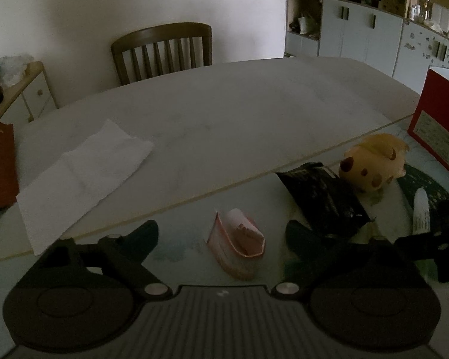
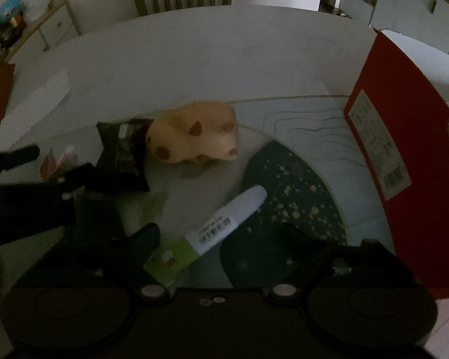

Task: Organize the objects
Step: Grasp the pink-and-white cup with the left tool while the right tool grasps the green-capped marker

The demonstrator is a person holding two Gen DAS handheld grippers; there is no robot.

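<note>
A small pink-and-white packet (image 1: pixel 236 239) lies on the table between the fingers of my left gripper (image 1: pixel 221 236), which is open and not touching it. In the right wrist view a white tube with a green end and a barcode label (image 2: pixel 221 230) lies slantwise between the fingers of my right gripper (image 2: pixel 221 234), which is also open. A yellow plush toy with brown spots (image 2: pixel 194 134) (image 1: pixel 371 161) sits beyond it. Beside the toy lies a black packet (image 2: pixel 122 155) (image 1: pixel 323 200).
A tall red box (image 2: pixel 404 149) (image 1: pixel 440 125) stands at the right. A dark green speckled mat (image 2: pixel 290 197) lies under the tube's tip. A white paper towel (image 1: pixel 80 179) lies at the left of the pale table (image 1: pixel 224 113), and a wooden chair (image 1: pixel 161 51) stands behind.
</note>
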